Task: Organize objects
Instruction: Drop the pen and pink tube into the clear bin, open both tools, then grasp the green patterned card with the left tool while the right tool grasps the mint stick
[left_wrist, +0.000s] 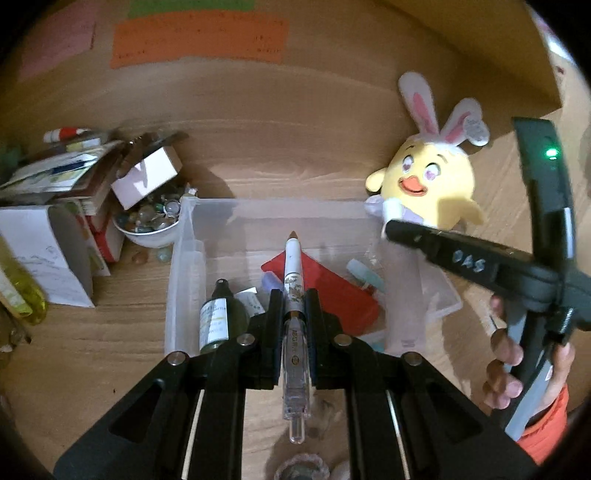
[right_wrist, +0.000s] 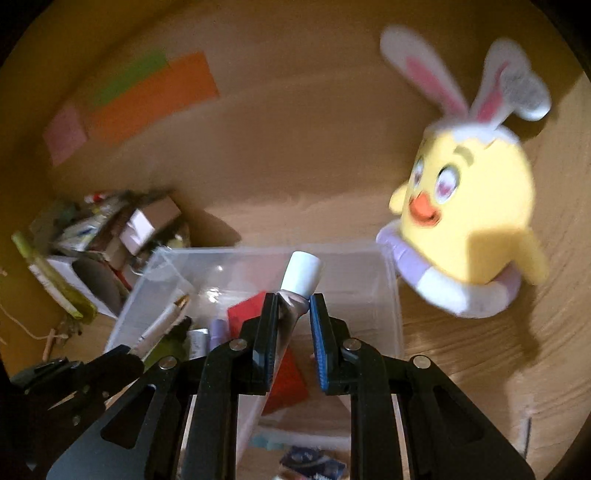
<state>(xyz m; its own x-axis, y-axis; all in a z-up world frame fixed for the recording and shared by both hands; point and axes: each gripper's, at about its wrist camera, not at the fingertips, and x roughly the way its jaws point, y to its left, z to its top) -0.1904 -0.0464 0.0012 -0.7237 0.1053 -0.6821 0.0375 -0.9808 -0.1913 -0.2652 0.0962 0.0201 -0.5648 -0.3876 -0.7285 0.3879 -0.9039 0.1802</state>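
Observation:
My left gripper (left_wrist: 292, 295) is shut on a white pen (left_wrist: 293, 273) with a clear barrel, held lengthwise over a clear plastic bin (left_wrist: 184, 258). Inside the bin lie a red card (left_wrist: 332, 288), a small green bottle (left_wrist: 216, 317) and other small items. My right gripper (right_wrist: 293, 301) is shut on a squeezed tube with a white cap (right_wrist: 301, 275), above the same bin (right_wrist: 391, 295). The right gripper (left_wrist: 391, 229) also shows in the left wrist view at the bin's right edge, with a hand (left_wrist: 509, 354) on its handle. The left gripper's finger (right_wrist: 122, 360) and its pen (right_wrist: 166, 317) show at lower left in the right wrist view.
A yellow chick plush with bunny ears (left_wrist: 432, 177) sits right of the bin on the wooden desk (left_wrist: 277, 155). At the left are stacked books and boxes (left_wrist: 74, 177) and a white bowl of stones (left_wrist: 151, 221). Coloured papers (left_wrist: 199, 40) hang on the back wall.

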